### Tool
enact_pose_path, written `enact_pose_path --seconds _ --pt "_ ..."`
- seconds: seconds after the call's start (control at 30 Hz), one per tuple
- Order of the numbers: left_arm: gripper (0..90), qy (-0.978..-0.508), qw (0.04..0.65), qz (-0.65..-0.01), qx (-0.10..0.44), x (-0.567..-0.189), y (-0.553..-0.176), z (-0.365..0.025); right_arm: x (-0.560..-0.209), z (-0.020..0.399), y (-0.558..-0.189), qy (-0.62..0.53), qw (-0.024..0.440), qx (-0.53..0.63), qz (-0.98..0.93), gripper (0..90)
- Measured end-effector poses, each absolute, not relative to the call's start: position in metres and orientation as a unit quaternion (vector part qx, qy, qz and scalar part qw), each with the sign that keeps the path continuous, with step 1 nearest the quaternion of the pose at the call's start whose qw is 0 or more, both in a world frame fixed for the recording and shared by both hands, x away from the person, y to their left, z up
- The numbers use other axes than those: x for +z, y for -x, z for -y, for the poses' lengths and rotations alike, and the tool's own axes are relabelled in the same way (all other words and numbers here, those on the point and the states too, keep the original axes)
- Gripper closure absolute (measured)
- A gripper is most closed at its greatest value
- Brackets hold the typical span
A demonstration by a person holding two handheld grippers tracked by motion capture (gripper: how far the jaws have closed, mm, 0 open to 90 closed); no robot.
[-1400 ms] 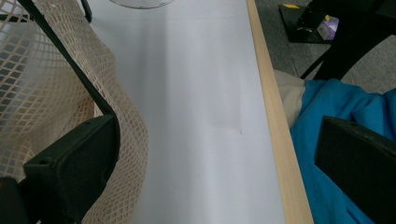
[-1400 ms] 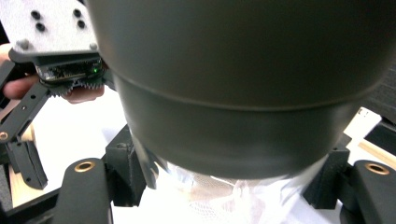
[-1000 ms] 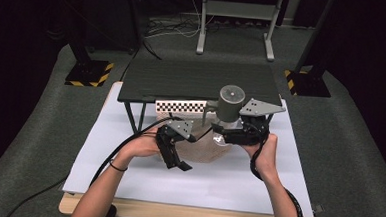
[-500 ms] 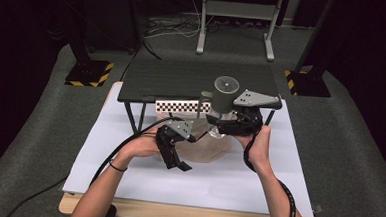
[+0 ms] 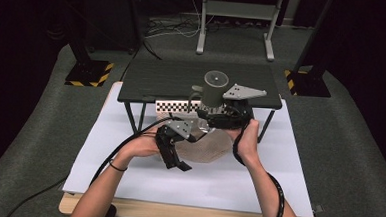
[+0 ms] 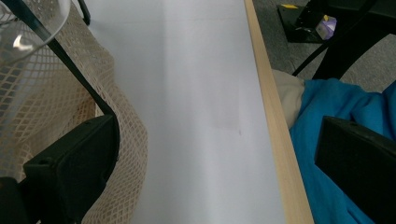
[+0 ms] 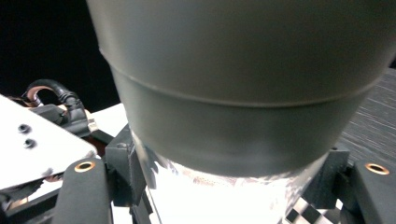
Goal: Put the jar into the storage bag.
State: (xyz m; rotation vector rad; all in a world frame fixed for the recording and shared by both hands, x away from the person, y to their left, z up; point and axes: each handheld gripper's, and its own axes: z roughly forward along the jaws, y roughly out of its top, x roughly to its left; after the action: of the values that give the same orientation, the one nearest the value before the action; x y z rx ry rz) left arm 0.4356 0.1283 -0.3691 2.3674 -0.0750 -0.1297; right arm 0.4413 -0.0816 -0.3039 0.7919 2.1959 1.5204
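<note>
Right gripper has its jaws clamped on a grey lidded jar, lifted at the front edge of the black shelf. At its seven o'clock, the left gripper hangs jaws wide apart, nothing between them, beside the beige mesh bag on the white sheet.

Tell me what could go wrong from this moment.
1. The right gripper carries the grey-lidded clear jar high, above the black shelf's edge; a slip might drop it onto that edge or the white table.
2. The left gripper, jaws apart, rests against the mesh bag; pulling away could snag the netting.
</note>
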Motion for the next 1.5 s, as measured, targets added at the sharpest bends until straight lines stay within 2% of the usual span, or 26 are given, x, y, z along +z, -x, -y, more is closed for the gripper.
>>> enact_pose_path --seconds 0.57,1.5 --pt "0.0 -0.92 0.386 0.034 -0.059 -0.365 -0.433 -0.131 -0.33 0.064 -0.457 -0.292 0.164 0.516 -0.788 30.1" --pt "0.0 -0.921 0.385 0.034 -0.053 -0.361 -0.429 -0.133 -0.368 0.058 -0.451 -0.297 0.168 0.469 -0.814 30.0"
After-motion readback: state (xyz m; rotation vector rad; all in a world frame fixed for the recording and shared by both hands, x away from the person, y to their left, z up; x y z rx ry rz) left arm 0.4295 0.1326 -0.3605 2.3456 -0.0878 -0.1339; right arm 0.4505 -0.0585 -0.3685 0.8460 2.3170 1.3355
